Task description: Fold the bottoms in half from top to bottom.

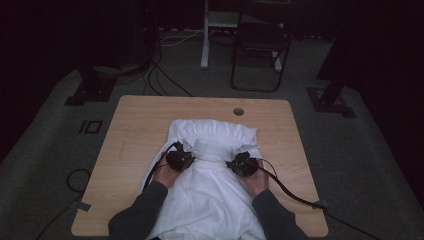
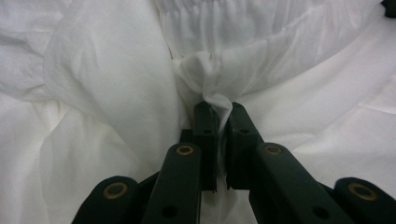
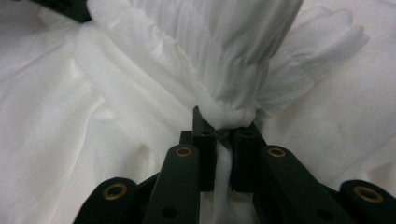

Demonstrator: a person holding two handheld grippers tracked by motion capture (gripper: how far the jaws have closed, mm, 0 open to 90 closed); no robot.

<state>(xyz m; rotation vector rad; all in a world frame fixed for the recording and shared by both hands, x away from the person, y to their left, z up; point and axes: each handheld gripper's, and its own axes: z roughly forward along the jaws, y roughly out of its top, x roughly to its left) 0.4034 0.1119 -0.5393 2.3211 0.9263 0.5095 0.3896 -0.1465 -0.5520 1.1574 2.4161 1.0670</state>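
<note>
Left tongs, right tongs pinch white garment; high view adds table

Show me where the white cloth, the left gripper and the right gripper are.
white cloth (image 1: 210, 200): high view, on its flat near part.
left gripper (image 2: 218, 109): left gripper view, between its jaw tips, shut on a fold.
right gripper (image 3: 224, 126): right gripper view, between its jaw tips, clamping gathered fabric.
</note>
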